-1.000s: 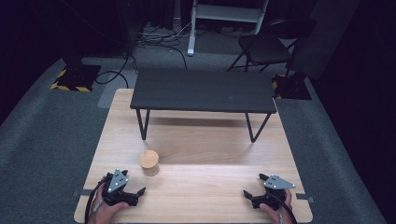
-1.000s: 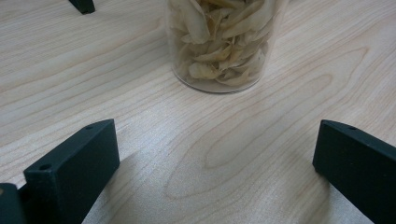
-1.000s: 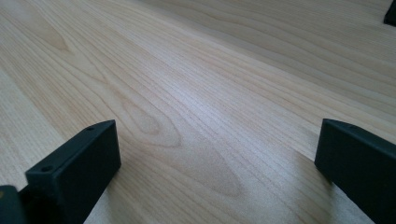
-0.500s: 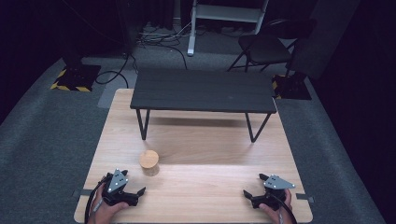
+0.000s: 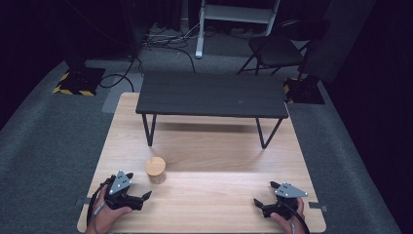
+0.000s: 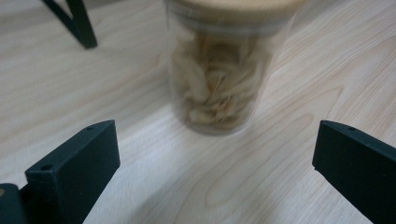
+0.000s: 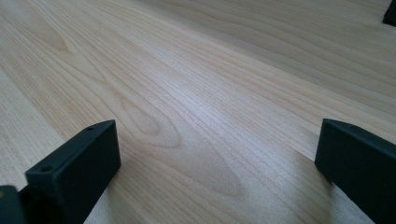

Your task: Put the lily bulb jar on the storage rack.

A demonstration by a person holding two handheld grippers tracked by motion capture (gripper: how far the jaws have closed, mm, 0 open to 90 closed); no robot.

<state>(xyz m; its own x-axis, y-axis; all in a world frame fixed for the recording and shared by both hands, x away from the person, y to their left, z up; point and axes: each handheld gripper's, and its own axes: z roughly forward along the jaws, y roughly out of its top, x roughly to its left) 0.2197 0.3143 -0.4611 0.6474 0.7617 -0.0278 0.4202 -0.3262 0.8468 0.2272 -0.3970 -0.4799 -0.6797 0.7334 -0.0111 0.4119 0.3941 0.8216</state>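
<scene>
Left gripper view puts the clear round jar with a wooden lid and pale dried pieces [image 6: 224, 70] at upper centre, beyond the left gripper's [image 6: 212, 158] wide-spread jaws: probably light, rigid, slippery, best clasped mid-wall.

Bright table [image 5: 204, 146], dark surroundings, blurred jar [image 6: 224, 65].
</scene>
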